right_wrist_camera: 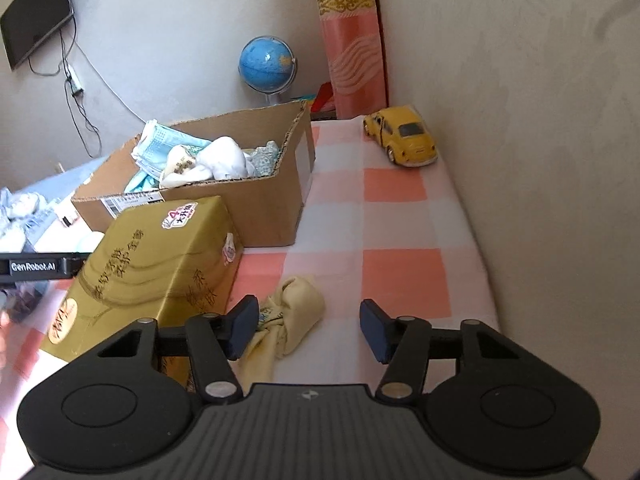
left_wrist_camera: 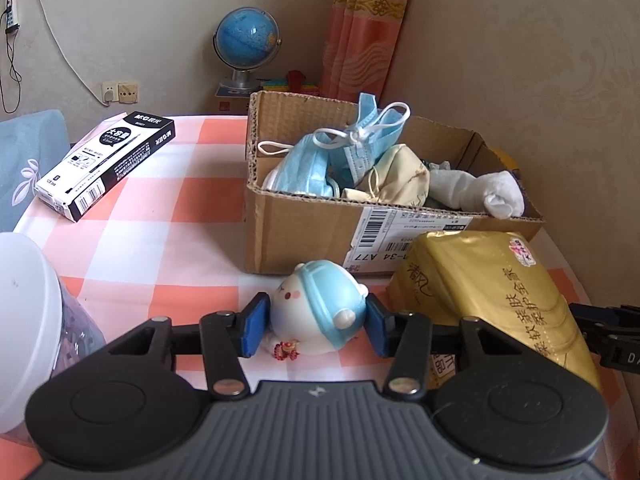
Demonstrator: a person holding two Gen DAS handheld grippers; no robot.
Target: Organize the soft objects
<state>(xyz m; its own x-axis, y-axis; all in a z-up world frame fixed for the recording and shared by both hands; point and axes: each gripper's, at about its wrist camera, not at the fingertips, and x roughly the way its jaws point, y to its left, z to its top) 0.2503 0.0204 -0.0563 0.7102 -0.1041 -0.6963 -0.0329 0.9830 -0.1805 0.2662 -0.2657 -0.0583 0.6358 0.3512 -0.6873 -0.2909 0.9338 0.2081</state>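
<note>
In the left wrist view my left gripper (left_wrist_camera: pixel 318 328) is shut on a white squishy figure with a blue hat (left_wrist_camera: pixel 320 300), its blue pads pressing both sides just above the checked tablecloth. Behind it stands an open cardboard box (left_wrist_camera: pixel 300 236) that holds blue face masks (left_wrist_camera: pixel 320 160), a cream pouch (left_wrist_camera: pixel 400 176) and white socks (left_wrist_camera: pixel 480 192). In the right wrist view my right gripper (right_wrist_camera: pixel 310 330) is open over a knotted pale-yellow cloth (right_wrist_camera: pixel 296 312). The cloth lies against the left pad, and the right pad stands apart from it.
A gold tissue pack (left_wrist_camera: pixel 492 300) (right_wrist_camera: pixel 160 264) lies between the two grippers, in front of the box (right_wrist_camera: pixel 264 208). A black-and-white pen box (left_wrist_camera: pixel 104 164) and a white-lidded jar (left_wrist_camera: pixel 24 320) are on the left. A yellow toy car (right_wrist_camera: pixel 402 138) is by the right wall, and a globe (left_wrist_camera: pixel 246 42) stands behind the table.
</note>
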